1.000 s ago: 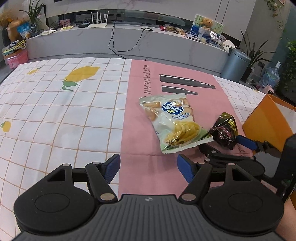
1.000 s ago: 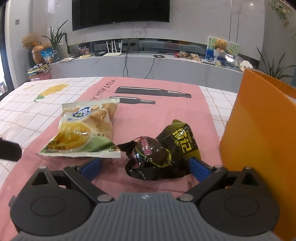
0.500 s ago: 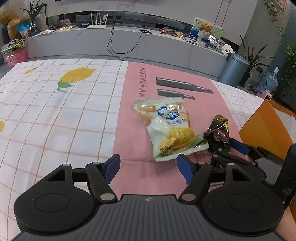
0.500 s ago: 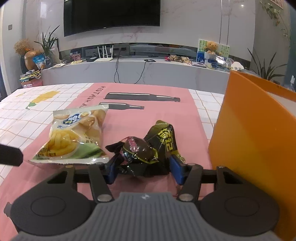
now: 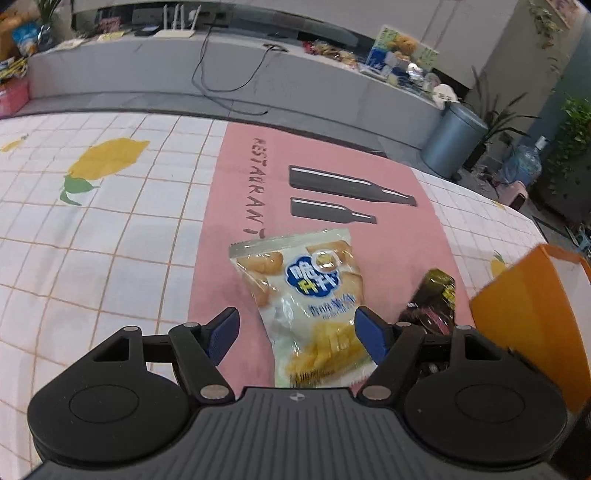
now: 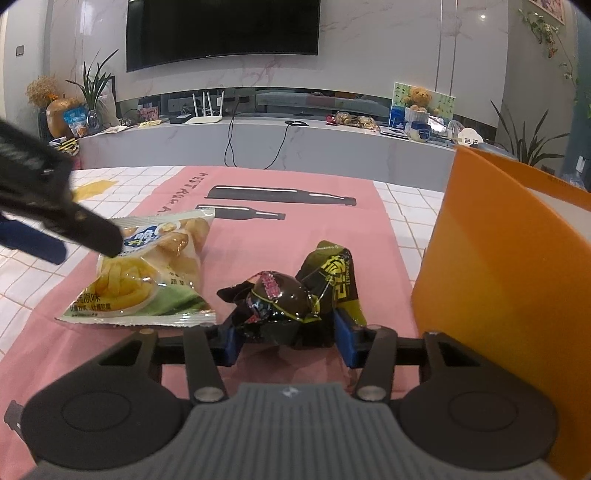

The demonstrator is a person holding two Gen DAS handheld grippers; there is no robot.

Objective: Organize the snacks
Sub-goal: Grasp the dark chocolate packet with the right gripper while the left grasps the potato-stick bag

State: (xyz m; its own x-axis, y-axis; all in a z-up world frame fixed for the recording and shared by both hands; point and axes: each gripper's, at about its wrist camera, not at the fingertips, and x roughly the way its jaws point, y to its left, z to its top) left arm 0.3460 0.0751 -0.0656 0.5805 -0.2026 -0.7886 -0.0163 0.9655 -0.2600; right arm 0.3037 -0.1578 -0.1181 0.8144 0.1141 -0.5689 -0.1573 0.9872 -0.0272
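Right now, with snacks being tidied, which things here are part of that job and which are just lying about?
Part of the job:
- light puffed-snack bag, between the open fingers of the left hand-held gripper
- dark snack packet, clamped by the right hand-held gripper
- orange box

Just lying about:
- white router
- teddy bear
- grey bin
- TV

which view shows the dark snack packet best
The right wrist view: the dark packet sits whole and centred, held between the right tool's fingers. In the left wrist view, only its top peeks out behind the left tool's finger.
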